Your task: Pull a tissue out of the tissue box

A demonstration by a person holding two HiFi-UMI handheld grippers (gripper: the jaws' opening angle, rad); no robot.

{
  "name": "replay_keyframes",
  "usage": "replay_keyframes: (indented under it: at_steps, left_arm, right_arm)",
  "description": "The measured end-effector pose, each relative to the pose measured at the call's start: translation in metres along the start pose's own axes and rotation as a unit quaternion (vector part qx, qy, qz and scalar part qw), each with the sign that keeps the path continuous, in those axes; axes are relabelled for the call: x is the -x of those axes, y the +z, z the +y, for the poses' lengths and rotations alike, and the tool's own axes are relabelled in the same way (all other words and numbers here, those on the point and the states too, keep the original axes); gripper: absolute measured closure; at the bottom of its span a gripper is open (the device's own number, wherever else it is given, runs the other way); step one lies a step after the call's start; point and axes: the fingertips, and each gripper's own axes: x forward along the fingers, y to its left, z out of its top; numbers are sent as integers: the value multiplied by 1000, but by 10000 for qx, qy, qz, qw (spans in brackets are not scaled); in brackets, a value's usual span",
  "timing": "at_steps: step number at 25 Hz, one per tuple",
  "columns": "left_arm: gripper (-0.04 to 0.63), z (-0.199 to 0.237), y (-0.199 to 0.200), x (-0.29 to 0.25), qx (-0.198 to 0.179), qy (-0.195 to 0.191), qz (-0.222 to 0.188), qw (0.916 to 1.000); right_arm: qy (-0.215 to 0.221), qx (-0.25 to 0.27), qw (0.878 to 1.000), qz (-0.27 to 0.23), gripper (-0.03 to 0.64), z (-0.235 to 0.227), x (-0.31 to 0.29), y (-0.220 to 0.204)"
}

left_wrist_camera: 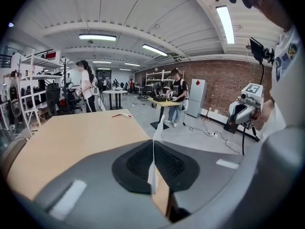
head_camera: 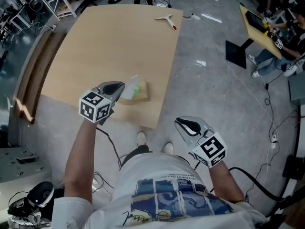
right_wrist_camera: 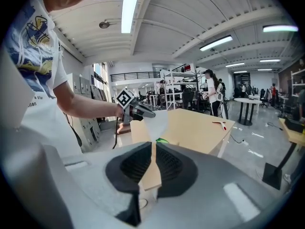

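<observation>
Nearest is the person's white printed T-shirt (head_camera: 167, 194), with both bare forearms reaching out over their pale shoes (head_camera: 141, 137) on the grey floor (head_camera: 214, 80). The left gripper (left_wrist_camera: 153, 149) is raised over the near right corner of the light wooden table (head_camera: 105, 46). Its jaws are pressed together on a thin white tissue (head_camera: 131, 87), which runs as a narrow strip between the dark pads and rises past their tips. The other end of the tissue leads down to the tan tissue box (head_camera: 142, 92), which sits on the table close to that corner, with a touch of green at its top opening. From above, the left gripper's grey body covers the box's left side. The right gripper (right_wrist_camera: 153, 151) hangs off the table's edge over the floor, well apart from the box and pointing towards it. Its jaws are closed together with nothing gripped. Far across the table, near its back edge, lies a small white T-shaped tool with a red tip (head_camera: 166, 18). Cables (head_camera: 271, 142) trail across the floor to the right, and people stand around another wooden table (head_camera: 257, 25) beyond.
</observation>
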Motion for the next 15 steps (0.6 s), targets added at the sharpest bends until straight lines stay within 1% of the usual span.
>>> replay_keyframes:
  at_steps: [8, 15]
  left_arm:
    - [589, -32, 27, 33, 66, 180, -431, 9989]
    - [589, -72, 48, 72, 95, 348, -837, 9958]
  right_arm:
    - [242, 109, 9996, 20, 598, 7, 4, -8]
    - [434, 224, 9988, 19, 598, 13, 8, -11]
